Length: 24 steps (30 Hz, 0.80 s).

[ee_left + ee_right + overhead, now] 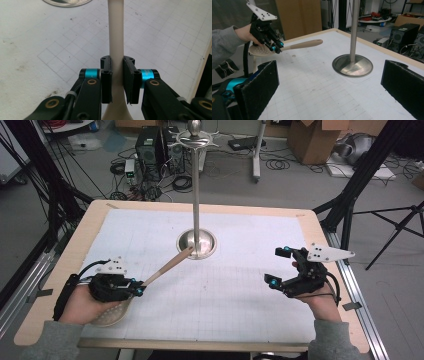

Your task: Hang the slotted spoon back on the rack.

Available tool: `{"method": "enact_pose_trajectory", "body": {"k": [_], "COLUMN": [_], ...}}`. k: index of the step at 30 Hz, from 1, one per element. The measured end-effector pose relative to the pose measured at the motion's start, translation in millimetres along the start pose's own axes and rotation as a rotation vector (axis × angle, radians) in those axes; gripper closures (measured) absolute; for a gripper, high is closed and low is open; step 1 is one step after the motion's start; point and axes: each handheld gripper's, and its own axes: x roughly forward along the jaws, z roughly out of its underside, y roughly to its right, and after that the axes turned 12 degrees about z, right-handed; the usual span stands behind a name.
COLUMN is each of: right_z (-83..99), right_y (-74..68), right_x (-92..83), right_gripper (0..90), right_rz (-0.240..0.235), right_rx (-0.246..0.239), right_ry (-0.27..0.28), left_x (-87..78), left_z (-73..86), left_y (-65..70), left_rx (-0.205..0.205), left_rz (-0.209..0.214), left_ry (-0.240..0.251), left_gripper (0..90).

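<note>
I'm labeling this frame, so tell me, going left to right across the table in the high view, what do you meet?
left gripper clamped on the slotted wooden spoon → metal stand on its round base → right gripper, jaws open and empty.

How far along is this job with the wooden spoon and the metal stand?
Done: the left hand-held gripper has clamped the slotted wooden spoon by its handle and holds it clear of the table. In hand: its handle tip points toward the metal stand. Probably left: hanging it on the stand's top hooks. The right hand-held gripper waits open.
</note>
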Motion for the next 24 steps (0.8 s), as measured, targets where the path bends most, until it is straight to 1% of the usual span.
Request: {"method": "enact_pose_trajectory", "body": {"k": [3, 6, 8, 11, 15, 19, 22, 24], "right_z": [0.0, 0.0, -0.1, 0.0, 0.1, 0.7, 0.8, 0.9], "right_y": [0.0, 0.2, 0.3, 0.5, 0.5, 0.7, 0.9, 0.9], "right_x": [0.4, 0.3, 0.3, 0.3, 1.7, 2.6, 2.8, 2.6], "right_gripper": [0.2, 0.2, 0.2, 0.2, 0.2, 0.2, 0.2, 0.3], "right_rz": [-0.002, -0.003, -0.002, -0.003, -0.003, -0.003, -0.003, -0.002], "right_rx": [-0.001, 0.0, 0.004, 0.003, 0.002, 0.004, 0.004, 0.007], "right_ry": [-0.002, -0.001, 0.004, 0.001, -0.002, -0.006, -0.004, -0.005], "left_x": [-2.9, -6.5, -9.1, -13.2, -20.2, -25.7, -29.6, -33.6], "left_z": [0.0, 0.4, 1.5, 4.2, 3.9, 0.0, -3.0, -4.4], "left_y": [-0.8, -2.6, -4.7, -8.8, -9.7, -8.6, -10.6, -12.7], "left_rx": [-0.012, -0.027, -0.031, -0.053, -0.054, -0.015, -0.019, -0.027], "left_rz": [-0.004, 0.009, 0.005, 0.002, 0.003, -0.008, 0.001, 0.011], "left_ry": [0.017, 0.03, 0.04, 0.062, 0.095, 0.118, 0.141, 0.17], "left_gripper": [78.1, 78.1, 78.1, 78.1, 78.2, 78.1, 78.1, 78.1]}}
